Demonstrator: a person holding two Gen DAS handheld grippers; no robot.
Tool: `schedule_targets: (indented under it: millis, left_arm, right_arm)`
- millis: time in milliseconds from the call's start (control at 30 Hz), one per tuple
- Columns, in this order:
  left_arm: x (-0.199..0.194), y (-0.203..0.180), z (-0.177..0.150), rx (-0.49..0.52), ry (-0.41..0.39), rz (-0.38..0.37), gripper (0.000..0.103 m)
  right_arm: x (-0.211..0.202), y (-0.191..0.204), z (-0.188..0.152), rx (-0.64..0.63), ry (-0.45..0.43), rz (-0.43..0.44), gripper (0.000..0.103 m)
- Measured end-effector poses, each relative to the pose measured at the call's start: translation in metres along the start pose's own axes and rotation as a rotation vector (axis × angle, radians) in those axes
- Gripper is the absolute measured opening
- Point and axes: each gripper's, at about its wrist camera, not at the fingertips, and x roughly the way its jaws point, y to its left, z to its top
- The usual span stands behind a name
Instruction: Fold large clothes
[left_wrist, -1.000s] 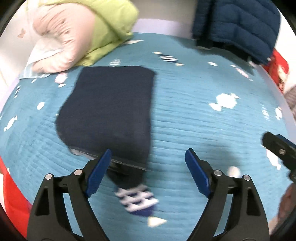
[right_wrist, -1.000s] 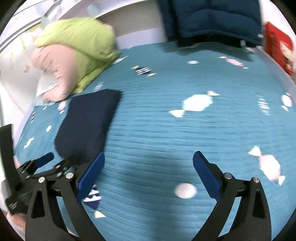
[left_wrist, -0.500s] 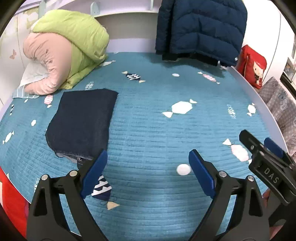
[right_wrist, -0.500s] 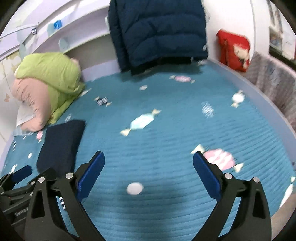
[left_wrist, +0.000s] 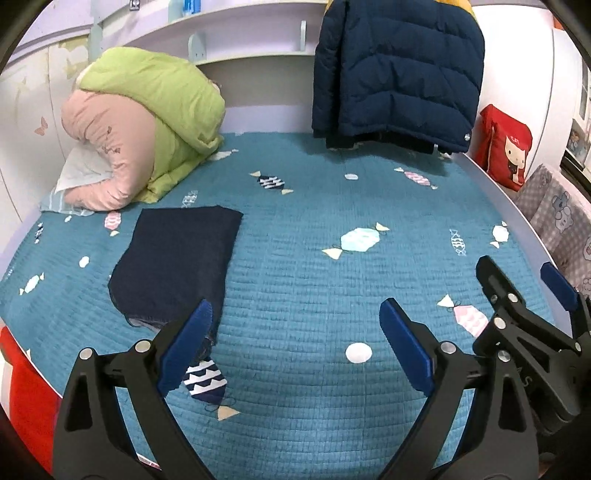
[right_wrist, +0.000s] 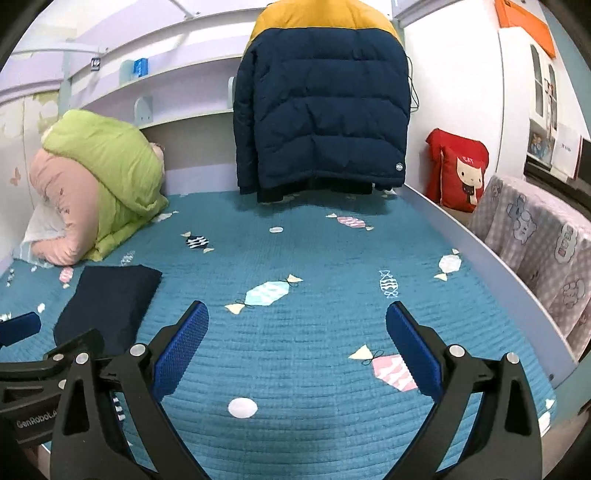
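Both tools, left tool (left_wrist: 295, 332) and right tool (right_wrist: 297, 332), are hovering wide open and empty above the bed (left_wrist: 295, 266), folded navy garment (left_wrist: 177, 258) lying alongside.

A teal quilted bedspread (left_wrist: 295, 288) with candy motifs covers the bed; a green and pink duvet (left_wrist: 147, 122) is bundled far left; a navy puffer jacket (right_wrist: 321, 107) hangs far centre; a red cartoon cushion (right_wrist: 458, 170) leans far right, beside a checked blanket (right_wrist: 535, 251).

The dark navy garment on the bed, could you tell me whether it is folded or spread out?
Folded: the navy garment lies as a compact rectangle with stacked edges.
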Motion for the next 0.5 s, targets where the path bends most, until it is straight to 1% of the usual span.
schedule_targets:
  millis: [67,133,367,500]
  left_arm:
    - [-0.003,-0.002,0.000,0.015,-0.018,0.013,0.093]
    - [-0.005,-0.004,0.000,0.017,-0.030,0.002,0.093]
    - [-0.005,-0.011,-0.001,0.035,-0.031,-0.009,0.093]
    - [-0.006,-0.011,-0.002,0.028,-0.032,-0.043,0.093]
  right_arm:
    - [0.000,-0.003,-0.001,0.019,0.005,0.005,0.094]
    - [-0.001,-0.007,-0.001,0.040,0.012,0.009,0.094]
    - [-0.004,-0.010,-0.002,0.042,0.010,-0.002,0.094]
    - [-0.005,-0.012,-0.002,0.053,0.000,0.001,0.094]
